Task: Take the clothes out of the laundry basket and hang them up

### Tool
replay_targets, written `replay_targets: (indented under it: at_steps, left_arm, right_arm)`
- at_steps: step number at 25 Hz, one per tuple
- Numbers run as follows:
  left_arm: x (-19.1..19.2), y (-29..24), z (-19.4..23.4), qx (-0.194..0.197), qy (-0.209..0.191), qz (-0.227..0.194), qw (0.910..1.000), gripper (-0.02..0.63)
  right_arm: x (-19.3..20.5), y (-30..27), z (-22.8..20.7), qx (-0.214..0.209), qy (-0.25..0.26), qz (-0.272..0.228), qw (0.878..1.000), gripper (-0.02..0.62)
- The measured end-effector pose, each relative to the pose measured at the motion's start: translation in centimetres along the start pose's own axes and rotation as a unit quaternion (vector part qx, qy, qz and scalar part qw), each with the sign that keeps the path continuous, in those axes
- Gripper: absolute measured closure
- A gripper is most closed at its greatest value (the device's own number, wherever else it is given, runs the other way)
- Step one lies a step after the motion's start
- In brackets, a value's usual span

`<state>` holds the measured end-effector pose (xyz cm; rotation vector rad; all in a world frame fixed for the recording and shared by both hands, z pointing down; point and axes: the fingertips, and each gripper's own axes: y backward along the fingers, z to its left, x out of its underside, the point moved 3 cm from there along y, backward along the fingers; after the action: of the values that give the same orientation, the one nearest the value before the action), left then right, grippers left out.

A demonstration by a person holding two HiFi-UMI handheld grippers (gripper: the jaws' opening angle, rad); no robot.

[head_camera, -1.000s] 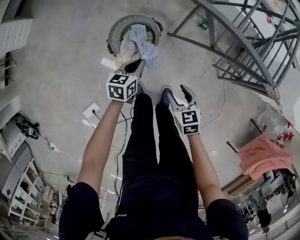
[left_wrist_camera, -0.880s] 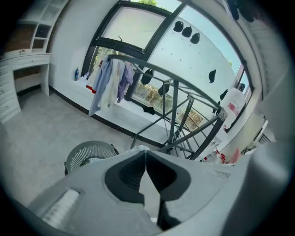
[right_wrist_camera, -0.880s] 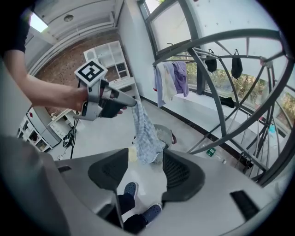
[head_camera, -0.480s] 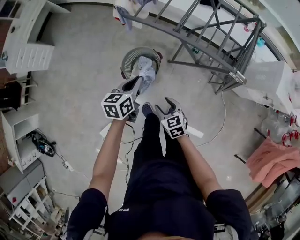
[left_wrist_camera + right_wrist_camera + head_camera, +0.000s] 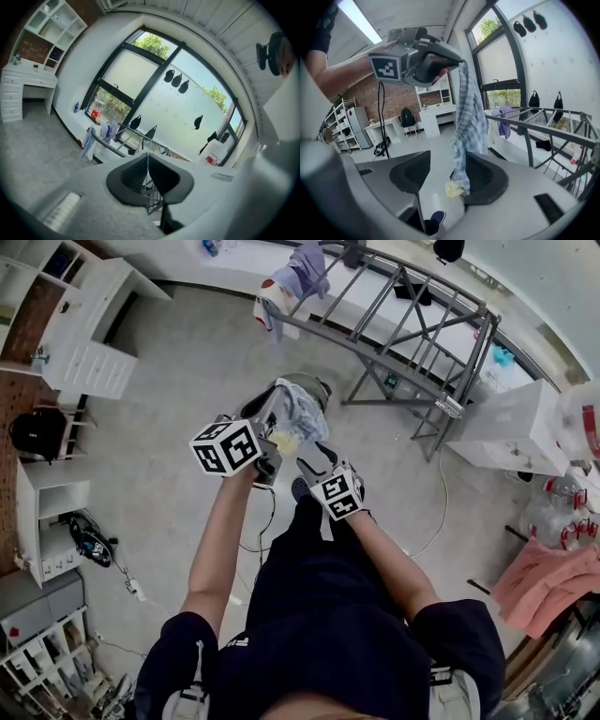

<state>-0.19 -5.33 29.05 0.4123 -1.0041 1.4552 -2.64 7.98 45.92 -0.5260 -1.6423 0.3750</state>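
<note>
My left gripper (image 5: 273, 401) is shut on the top edge of a blue-and-white checked garment (image 5: 300, 412), which hangs from its tips high over the floor. In the right gripper view the left gripper (image 5: 456, 59) pinches that garment (image 5: 469, 112), and the cloth's lower end, with a pale yellow patch, dangles just in front of my right gripper (image 5: 447, 174). The right gripper (image 5: 324, 461) is open with nothing between its pads. The round laundry basket (image 5: 317, 384) stands on the floor, mostly hidden behind the cloth. The left gripper view shows its jaws (image 5: 147, 161) closed; the cloth is hidden there.
A grey metal drying rack (image 5: 405, 313) stands beyond the basket, with a pale garment (image 5: 289, 282) hung at its left end. White drawers (image 5: 92, 362) are at the left, a white cabinet (image 5: 514, 426) and a pink cloth (image 5: 548, 582) at the right. A cable (image 5: 439, 512) lies on the floor.
Both grippers have risen. The left one has pulled the checked garment up out of the basket, so it now hangs free. The head view has tipped up and shows more of the rack.
</note>
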Motion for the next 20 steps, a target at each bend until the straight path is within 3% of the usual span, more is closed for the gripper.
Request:
replay_targets:
  at_steps: [6, 13, 18, 20]
  left_arm:
    - [-1.8, 3.0, -3.3, 0.005, 0.025, -0.044, 0.9987, 0.577]
    - [-1.9, 5.2, -6.0, 0.005, 0.035, -0.055, 0.9979, 0.577]
    - [-2.9, 6.9, -5.8, 0.002, 0.049, -0.077, 0.9958, 0.577]
    - [-3.5, 7.5, -5.2, 0.001, 0.053, -0.085, 0.995, 0.577]
  right_arm:
    - [-3.1, -0.6, 1.6, 0.013, 0.042, -0.017, 0.999, 0.359]
    - [-5.0, -3.5, 1.6, 0.118, 0.064, -0.012, 0.991, 0.339]
    - [-6.2, -3.5, 0.2, 0.183, 0.054, -0.03, 0.981, 0.573]
    - [-6.9, -2.6, -0.2, 0.188, 0.048, -0.041, 0.98, 0.592]
